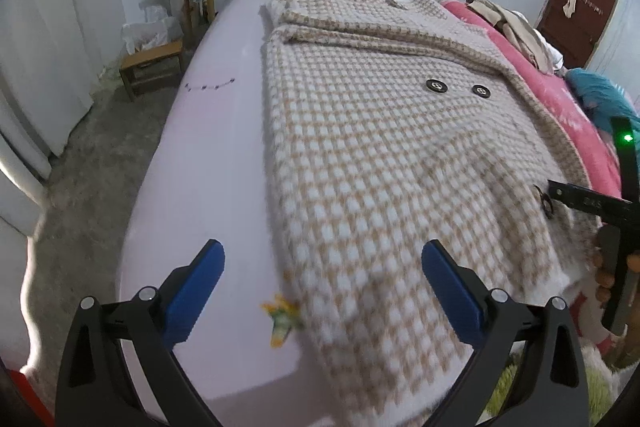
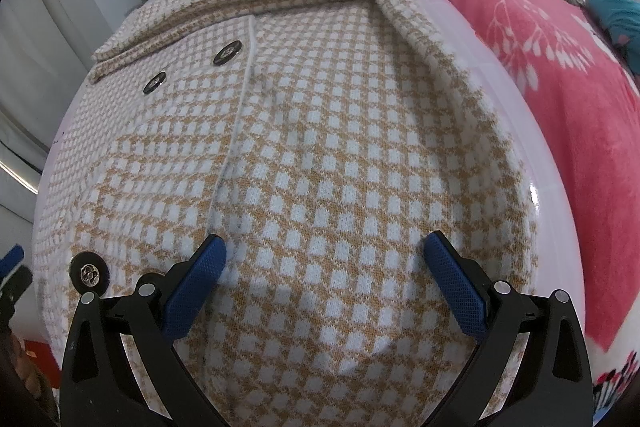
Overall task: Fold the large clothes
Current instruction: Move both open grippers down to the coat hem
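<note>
Both claws released: left gripper [image 1: 322,265], right gripper [image 2: 325,255] over near coat [image 2: 320,131] hem; thick knit might slip, folding crooked.

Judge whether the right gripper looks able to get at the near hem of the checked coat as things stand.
Probably yes: the right gripper has its jaws open just above the checked coat, and nothing lies between them and the fabric.
</note>
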{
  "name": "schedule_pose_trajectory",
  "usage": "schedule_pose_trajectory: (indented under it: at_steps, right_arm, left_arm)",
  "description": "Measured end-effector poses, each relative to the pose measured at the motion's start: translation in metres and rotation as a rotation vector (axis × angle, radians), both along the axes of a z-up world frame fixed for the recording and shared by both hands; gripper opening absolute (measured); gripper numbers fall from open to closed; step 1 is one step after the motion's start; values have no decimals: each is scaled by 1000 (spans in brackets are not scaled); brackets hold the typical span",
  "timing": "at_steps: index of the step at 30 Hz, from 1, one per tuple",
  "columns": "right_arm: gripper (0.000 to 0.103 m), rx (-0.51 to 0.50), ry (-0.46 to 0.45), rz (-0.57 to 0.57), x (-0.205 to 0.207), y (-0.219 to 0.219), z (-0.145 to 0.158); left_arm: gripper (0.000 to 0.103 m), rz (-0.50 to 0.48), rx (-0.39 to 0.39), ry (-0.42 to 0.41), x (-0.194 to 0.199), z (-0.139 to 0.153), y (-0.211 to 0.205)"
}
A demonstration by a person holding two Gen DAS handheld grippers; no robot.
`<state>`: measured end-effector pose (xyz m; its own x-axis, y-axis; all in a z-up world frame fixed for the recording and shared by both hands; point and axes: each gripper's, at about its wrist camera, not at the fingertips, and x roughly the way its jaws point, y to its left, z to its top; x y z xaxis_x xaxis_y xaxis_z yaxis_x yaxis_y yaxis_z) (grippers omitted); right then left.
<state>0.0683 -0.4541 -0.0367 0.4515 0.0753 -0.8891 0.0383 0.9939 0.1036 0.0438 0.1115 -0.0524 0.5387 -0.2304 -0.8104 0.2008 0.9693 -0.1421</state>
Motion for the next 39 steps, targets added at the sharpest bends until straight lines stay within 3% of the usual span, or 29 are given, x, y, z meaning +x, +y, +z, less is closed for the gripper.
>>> schedule_pose_trajectory:
  at_steps: [10, 15, 23, 30, 35, 39]
  right_arm:
    - [95, 3, 3, 1, 2, -1, -2]
    - [95, 2, -1, -1, 3, -1, -2]
    - [95, 3, -4, -6, 9, 0, -6]
    - [95, 4, -20, -6, 13, 0, -7]
    - [95, 14, -18, 11, 18, -1, -7]
    - [95, 100, -19, 9, 14, -15, 3]
  left_arm:
    - [69, 52, -94, 72, -23, -13, 21]
    - [50, 14, -154, 95, -21, -17, 18]
    - [49, -35, -148, 130, -20, -23, 9]
    - [49, -60, -192, 197, -31, -28, 11]
    - [49, -80, -141, 188, -37, -29, 2]
    - [49, -90, -111, 185, -36, -30, -1]
